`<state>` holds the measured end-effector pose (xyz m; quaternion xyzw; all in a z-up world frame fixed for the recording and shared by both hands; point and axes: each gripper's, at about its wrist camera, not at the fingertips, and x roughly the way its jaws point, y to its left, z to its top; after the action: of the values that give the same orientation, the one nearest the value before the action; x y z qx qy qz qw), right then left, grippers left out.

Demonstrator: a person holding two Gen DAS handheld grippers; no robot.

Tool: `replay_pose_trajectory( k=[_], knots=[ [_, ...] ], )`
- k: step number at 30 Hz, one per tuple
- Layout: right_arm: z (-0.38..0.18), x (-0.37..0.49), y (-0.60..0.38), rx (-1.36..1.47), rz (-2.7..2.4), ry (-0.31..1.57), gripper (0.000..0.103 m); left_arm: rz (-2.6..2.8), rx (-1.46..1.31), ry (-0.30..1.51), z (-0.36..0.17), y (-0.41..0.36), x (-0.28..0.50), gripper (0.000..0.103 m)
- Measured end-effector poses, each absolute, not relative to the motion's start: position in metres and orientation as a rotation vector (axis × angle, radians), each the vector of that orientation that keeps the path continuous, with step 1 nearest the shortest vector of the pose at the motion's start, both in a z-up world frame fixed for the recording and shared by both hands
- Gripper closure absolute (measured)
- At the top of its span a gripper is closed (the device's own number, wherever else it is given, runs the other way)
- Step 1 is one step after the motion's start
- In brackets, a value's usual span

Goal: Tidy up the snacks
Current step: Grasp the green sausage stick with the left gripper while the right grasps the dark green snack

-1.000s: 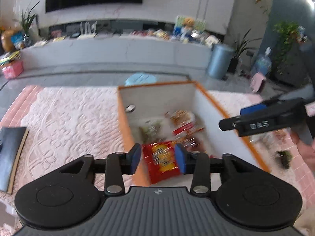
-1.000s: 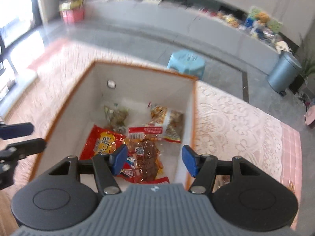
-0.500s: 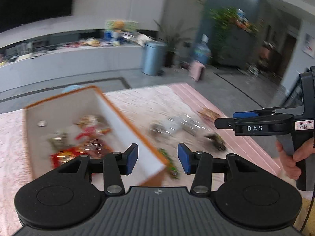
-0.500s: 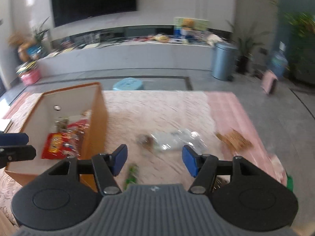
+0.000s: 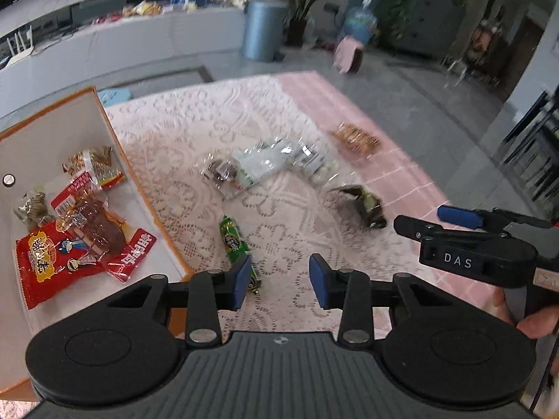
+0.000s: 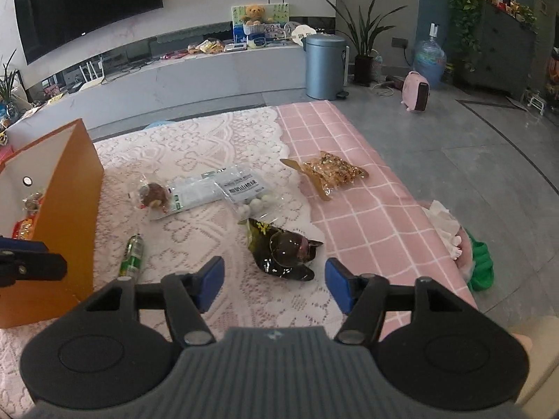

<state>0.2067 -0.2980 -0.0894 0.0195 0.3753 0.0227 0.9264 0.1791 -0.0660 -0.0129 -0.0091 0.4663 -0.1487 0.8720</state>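
I had the bench (image 6: 367, 188) under both cameras, its lace cloth (image 6: 209, 146) covering the left part and a pink checked cloth showing on the right. The orange box (image 5: 115, 146) stood at the left end, white inside, with several packets on its floor, the red snack bag (image 5: 52, 262) the largest of them. Out on the lace lay the loose snacks: a clear bag of white sweets (image 6: 244, 192) overlapping a flat white pouch, and the dark crumpled packet (image 6: 283, 251) nearer me. The golden packet (image 6: 332, 171) lay apart on the pink checks. The green stick pack (image 5: 236, 241) lay just beside the box wall (the smallest item I could make out).

My left tongs (image 5: 279, 279) hung over the lace, closing with nothing between their blue pads, the left pad overlapping the stick pack's near end in view. My right tongs (image 6: 274, 284) were opening, empty, just short of the dark packet.
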Motion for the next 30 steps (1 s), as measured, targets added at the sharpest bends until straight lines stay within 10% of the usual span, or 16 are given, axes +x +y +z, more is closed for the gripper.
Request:
replay_pose_trajectory(
  k=[30],
  knots=[
    [-0.163,0.279,-0.28,-0.14,0.023,0.752,0.046,-0.076,0.251,1.268,-0.107,-0.111,0.268,0.072]
  ],
)
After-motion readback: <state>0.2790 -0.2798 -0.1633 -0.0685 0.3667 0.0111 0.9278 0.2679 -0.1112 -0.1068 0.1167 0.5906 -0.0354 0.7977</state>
